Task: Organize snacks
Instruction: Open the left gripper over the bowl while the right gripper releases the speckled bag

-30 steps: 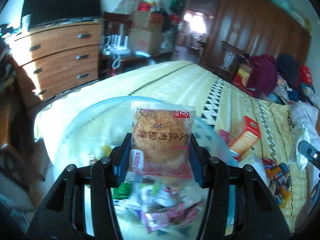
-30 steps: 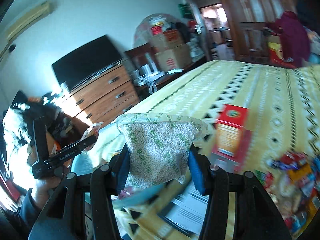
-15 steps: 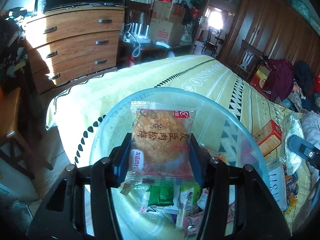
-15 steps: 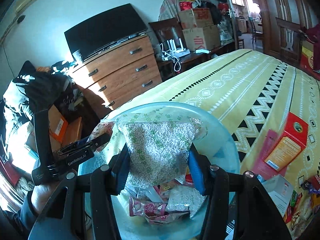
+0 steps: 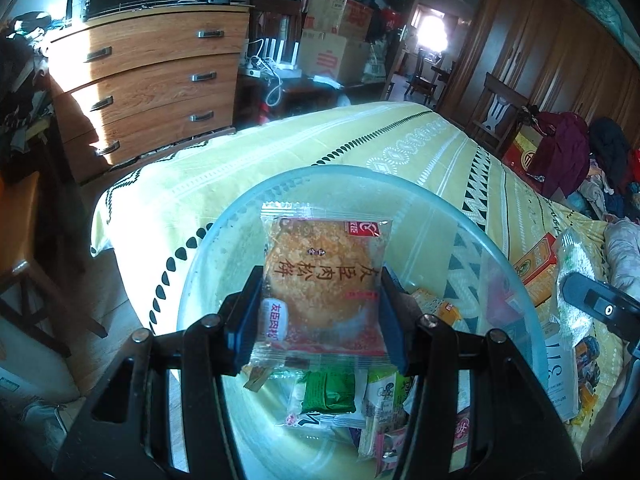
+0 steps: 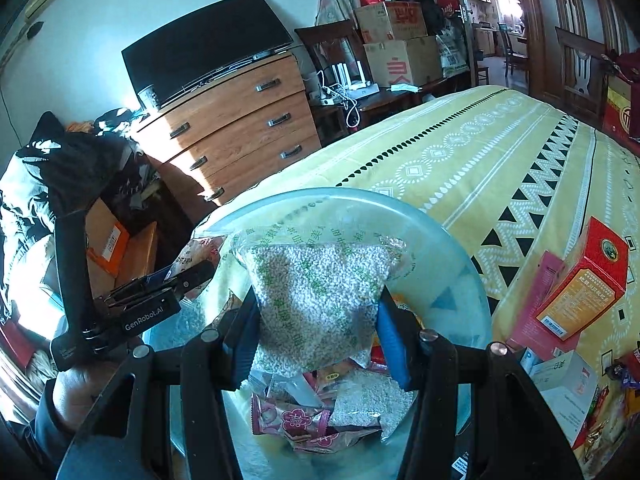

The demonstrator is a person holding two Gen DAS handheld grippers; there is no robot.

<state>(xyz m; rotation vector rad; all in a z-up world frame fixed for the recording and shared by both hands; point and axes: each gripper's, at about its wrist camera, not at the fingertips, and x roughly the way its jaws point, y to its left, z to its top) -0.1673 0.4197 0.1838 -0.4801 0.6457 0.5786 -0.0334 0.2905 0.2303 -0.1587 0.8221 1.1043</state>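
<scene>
My left gripper [image 5: 320,312] is shut on a clear packet with an orange round cake [image 5: 322,280] and holds it over a big clear plastic bowl [image 5: 460,216] on the bed. Several small snack packets [image 5: 340,400] lie in the bowl's bottom. My right gripper [image 6: 318,324] is shut on a clear bag of small white puffed grains [image 6: 320,296], held above the same bowl [image 6: 452,264]. A pink packet [image 6: 304,420] and a flat grain bag lie below it. In the right wrist view the left gripper [image 6: 160,284] shows at the left, with a hand under it.
A red and orange box [image 6: 580,284] lies on the yellow patterned bedspread [image 6: 480,152] right of the bowl, with more loose snacks [image 6: 612,392] beyond. A wooden chest of drawers [image 5: 152,76] with a television stands past the bed's end. Cardboard boxes [image 5: 332,36] are stacked behind.
Both grippers have come over the bowl with their packets and sunk a little; the right one swept in from the red box side. Both grips are unchanged.
</scene>
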